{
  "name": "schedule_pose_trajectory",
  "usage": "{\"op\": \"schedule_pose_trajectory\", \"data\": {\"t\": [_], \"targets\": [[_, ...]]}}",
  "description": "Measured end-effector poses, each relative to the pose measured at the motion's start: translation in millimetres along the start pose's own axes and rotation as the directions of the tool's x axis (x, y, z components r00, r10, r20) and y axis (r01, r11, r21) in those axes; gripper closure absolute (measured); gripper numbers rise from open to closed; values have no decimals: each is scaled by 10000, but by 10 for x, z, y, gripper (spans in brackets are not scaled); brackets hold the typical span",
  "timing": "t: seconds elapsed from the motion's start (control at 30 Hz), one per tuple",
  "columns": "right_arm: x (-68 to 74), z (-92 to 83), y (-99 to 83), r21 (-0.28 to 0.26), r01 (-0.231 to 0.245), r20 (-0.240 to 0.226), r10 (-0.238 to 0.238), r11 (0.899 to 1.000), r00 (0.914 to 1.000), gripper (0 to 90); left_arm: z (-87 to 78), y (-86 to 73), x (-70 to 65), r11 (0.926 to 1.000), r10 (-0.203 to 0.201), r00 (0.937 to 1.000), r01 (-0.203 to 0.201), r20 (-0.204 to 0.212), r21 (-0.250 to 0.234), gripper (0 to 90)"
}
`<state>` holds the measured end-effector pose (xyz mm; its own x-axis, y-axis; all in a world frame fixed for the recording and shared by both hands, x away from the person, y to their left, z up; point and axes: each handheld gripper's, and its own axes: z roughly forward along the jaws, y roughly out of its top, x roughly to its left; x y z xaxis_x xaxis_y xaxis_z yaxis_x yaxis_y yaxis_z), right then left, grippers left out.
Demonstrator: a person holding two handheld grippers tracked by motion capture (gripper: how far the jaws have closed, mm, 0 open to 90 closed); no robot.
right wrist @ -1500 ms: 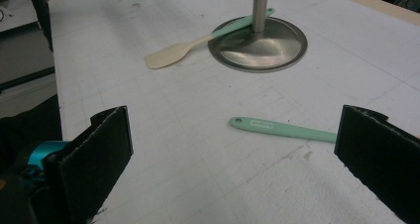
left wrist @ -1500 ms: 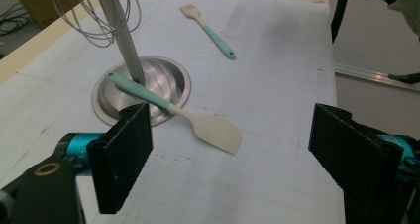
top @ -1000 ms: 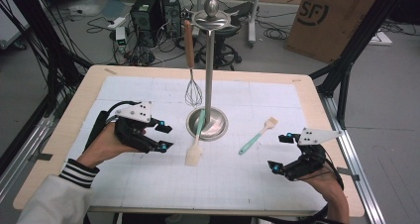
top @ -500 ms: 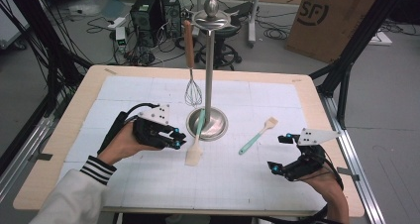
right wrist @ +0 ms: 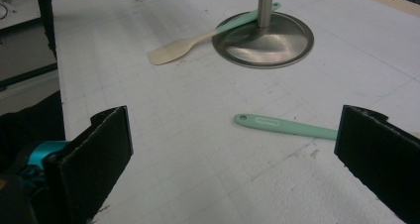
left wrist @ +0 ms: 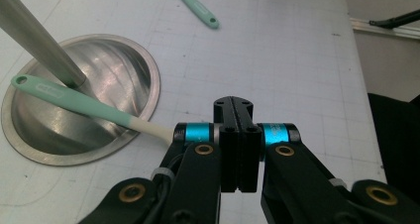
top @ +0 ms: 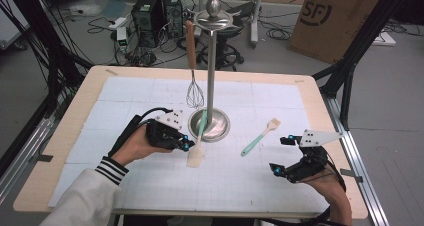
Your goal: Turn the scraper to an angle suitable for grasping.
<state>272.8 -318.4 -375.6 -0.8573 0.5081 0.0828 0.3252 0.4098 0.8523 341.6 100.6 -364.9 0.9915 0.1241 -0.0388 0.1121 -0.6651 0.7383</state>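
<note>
Since a second ago the left gripper [top: 186,145] has slid across the table toward the spatula [top: 198,145], sinking a little, and its jaws have just been closing. They now meet flat together with nothing between them; the spatula's pale neck runs just beside the left jaw, perhaps touching it, though the angle is too poor to be sure. The closed tip looks set to nudge the utensil rather than pinch it.

The spatula lies slanted, its mint handle propped on the dished base of the steel stand [top: 209,126], its cream blade flat on the white gridded mat [top: 300,111]. A whisk [top: 194,93] hangs from the stand's top disc.

The right gripper [top: 283,154] rests near the table's right edge, jaws wide apart and empty, facing a mint-handled brush [top: 260,136] lying on the mat.

Beyond the table, a cardboard box [top: 335,16] reads "SF".
</note>
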Motion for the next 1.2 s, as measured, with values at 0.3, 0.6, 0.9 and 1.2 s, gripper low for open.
{"op": "schedule_pose_trajectory", "data": {"t": [0.3,0.6,0.9,1.2], "targets": [[0,8,2,-18,11,-21,-11,10000,10000,2,157,16,72,9991,254,9995,-247,-192,344,900],[7,4,2,-4,7,-41,-8,10000,10000,2,304,11,112,9998,163,9973,-153,-723,134,900],[6,3,0,-28,24,-84,-24,10000,10000,2,466,-28,154,9996,-108,9972,128,-735,255,900],[1,6,-3,2,10,-84,-10,10000,10000,2,633,-61,193,9983,-252,9965,294,-801,512,900]]}}
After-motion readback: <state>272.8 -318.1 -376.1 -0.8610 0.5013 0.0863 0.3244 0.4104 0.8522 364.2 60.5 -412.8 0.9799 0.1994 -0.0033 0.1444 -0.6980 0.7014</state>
